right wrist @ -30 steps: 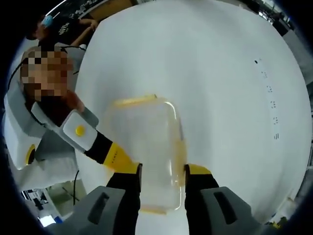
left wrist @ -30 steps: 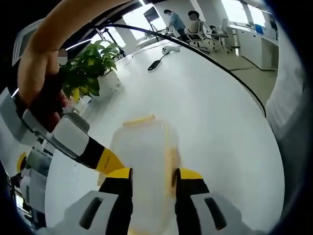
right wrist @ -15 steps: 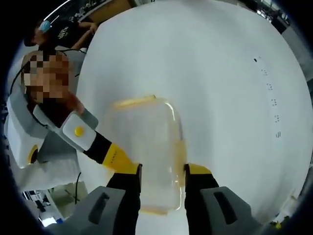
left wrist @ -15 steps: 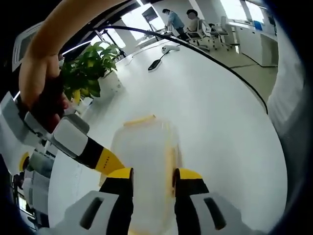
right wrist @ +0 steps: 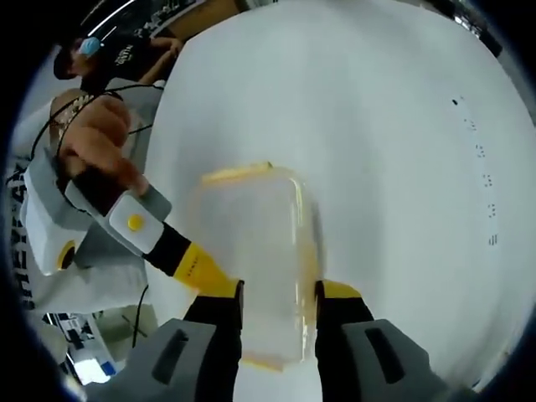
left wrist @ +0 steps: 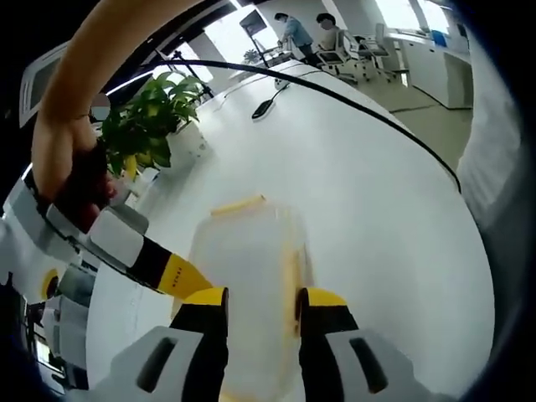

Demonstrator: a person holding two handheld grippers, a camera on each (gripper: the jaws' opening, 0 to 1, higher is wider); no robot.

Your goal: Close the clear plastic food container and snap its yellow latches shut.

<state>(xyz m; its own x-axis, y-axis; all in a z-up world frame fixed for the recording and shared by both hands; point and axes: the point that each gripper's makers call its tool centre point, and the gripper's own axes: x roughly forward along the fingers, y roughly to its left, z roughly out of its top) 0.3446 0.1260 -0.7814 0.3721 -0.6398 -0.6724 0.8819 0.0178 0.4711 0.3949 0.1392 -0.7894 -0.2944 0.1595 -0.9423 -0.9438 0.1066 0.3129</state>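
Note:
The clear plastic container (left wrist: 251, 251) with its lid on lies between the jaws of my left gripper (left wrist: 264, 306), which is shut on its near end. A yellow latch (left wrist: 239, 205) lines the far edge and another (left wrist: 291, 280) the right side. My right gripper (left wrist: 197, 289), held by a hand, comes in from the left and meets the container's left side. In the right gripper view the same container (right wrist: 251, 243) sits between the jaws of my right gripper (right wrist: 276, 297), with yellow latches (right wrist: 234, 174) at its far and right edges. My left gripper (right wrist: 213, 285) reaches it from the left.
The round white table (left wrist: 360, 184) carries a potted plant (left wrist: 151, 117), a black cable (left wrist: 335, 92) along its edge and a dark device (left wrist: 266, 109) at the far side. People sit at desks (left wrist: 297, 29) beyond. Another person (right wrist: 109, 50) is past the table.
Both views have swung a little against the table while the container stays put between the jaws. In the right gripper view the container now looks narrower and more tilted.

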